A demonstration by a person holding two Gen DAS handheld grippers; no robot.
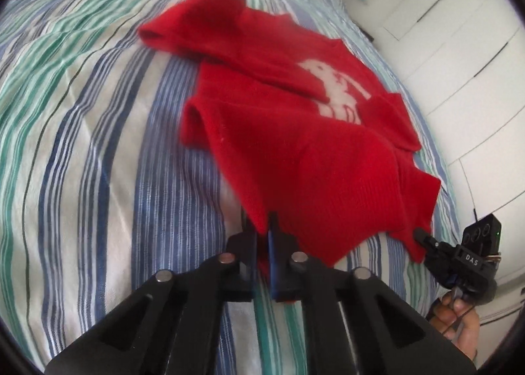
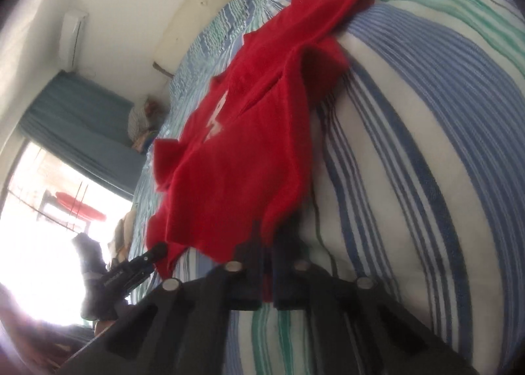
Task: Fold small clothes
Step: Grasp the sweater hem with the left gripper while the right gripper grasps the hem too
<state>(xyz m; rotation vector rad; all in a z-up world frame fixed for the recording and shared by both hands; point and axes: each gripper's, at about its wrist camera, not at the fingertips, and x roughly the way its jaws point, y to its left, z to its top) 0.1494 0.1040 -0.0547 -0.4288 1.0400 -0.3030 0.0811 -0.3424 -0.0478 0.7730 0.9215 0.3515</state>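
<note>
A small red knitted sweater (image 1: 295,145) with a white emblem (image 1: 331,89) lies rumpled on the striped bedding (image 1: 98,119), one sleeve folded across its chest. My left gripper (image 1: 262,227) is shut on the near left corner of the hem. At the right of the left wrist view, my right gripper (image 1: 420,234) pinches the other hem corner. In the right wrist view the sweater (image 2: 236,161) stretches away from my right gripper (image 2: 267,237), which is shut on the hem. My left gripper (image 2: 159,248) holds the far corner at the lower left.
The striped duvet (image 2: 410,145) bulges in soft folds around the sweater. White cupboard doors (image 1: 459,63) stand past the bed's right edge. A bright window with a teal curtain (image 2: 75,125) and a wall unit (image 2: 72,37) lie beyond. A hand (image 1: 459,319) holds the right gripper.
</note>
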